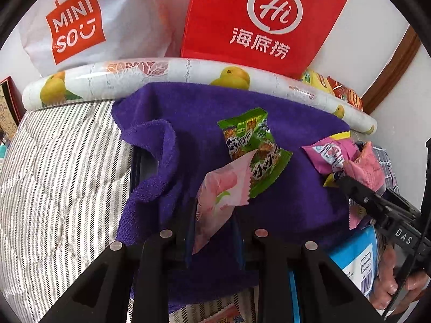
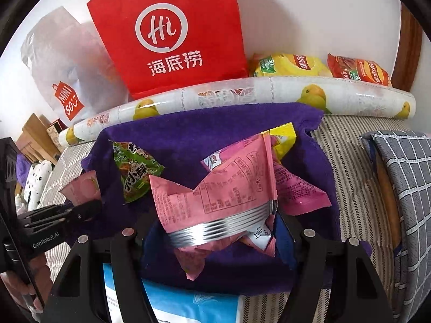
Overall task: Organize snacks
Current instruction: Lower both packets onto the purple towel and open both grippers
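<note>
Your left tongs (image 1: 212,228) are pinching the pale pink peach snack packet (image 1: 215,204) by its lower end, so it stands up off the purple towel (image 1: 282,199) and leans against the green snack packet (image 1: 253,150) lying behind it. Your right tongs (image 2: 215,228) are pinching a pink wrapper (image 2: 215,188) at its crimped silver seam, back label facing you, lifted above the other pink packets and the yellow packet (image 2: 282,137) heaped on the same towel. The towel is spread over the striped bed cover (image 1: 62,167), likely as the sorting patch. Holding each packet by an edge keeps the contents uncrushed. Judging by the two clusters, you seem to be grouping like with like; the red Haidilao bag (image 2: 172,35) stands behind
</note>
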{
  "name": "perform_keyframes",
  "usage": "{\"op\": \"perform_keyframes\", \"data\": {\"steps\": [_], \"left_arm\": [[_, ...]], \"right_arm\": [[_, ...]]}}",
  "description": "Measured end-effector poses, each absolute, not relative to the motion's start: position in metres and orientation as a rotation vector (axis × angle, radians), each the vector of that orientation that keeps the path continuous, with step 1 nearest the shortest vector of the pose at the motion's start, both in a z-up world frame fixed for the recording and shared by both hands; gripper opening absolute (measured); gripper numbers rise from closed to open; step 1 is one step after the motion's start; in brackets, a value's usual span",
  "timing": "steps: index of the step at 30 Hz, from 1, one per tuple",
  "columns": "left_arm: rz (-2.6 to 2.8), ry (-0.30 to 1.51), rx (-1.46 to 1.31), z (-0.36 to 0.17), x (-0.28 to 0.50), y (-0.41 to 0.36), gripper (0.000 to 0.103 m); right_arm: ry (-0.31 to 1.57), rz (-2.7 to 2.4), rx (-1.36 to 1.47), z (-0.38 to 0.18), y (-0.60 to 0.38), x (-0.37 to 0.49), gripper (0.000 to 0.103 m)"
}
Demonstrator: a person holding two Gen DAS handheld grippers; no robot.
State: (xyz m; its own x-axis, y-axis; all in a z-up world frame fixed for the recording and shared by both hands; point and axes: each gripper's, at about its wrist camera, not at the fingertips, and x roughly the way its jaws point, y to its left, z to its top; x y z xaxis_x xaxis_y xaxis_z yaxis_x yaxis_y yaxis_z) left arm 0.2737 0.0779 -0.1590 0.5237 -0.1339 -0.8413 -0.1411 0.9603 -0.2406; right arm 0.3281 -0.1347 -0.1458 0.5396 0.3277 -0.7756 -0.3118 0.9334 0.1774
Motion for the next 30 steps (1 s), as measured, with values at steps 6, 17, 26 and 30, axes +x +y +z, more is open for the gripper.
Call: {"op": "perform_keyframes", "data": {"steps": [6,17,26,30], "left_arm": [[-0.018,1.016,-0.357,-0.161,0.273,0.084,0.023],[-0.021,1.0,-0.338,-0.16,0.275,0.076,0.027],[0.001,0.935,-0.355,-0.149,0.27,0.082,0.06],[-0.046,0.911,-0.382,-0.143,0.267,0.081,0.064]], "right_arm": [[0.928,0.389,0.009,-0.146,-0.131,0.328,0.077],[0.864,0.414,0.051,-0.134,-0.136,0.316,0.088],[0.83,0.44,0.076,-0.13,-0.139,0.313,0.088],[0.805,0.439,0.07,-0.129,-0.139,0.308,0.088]]}}
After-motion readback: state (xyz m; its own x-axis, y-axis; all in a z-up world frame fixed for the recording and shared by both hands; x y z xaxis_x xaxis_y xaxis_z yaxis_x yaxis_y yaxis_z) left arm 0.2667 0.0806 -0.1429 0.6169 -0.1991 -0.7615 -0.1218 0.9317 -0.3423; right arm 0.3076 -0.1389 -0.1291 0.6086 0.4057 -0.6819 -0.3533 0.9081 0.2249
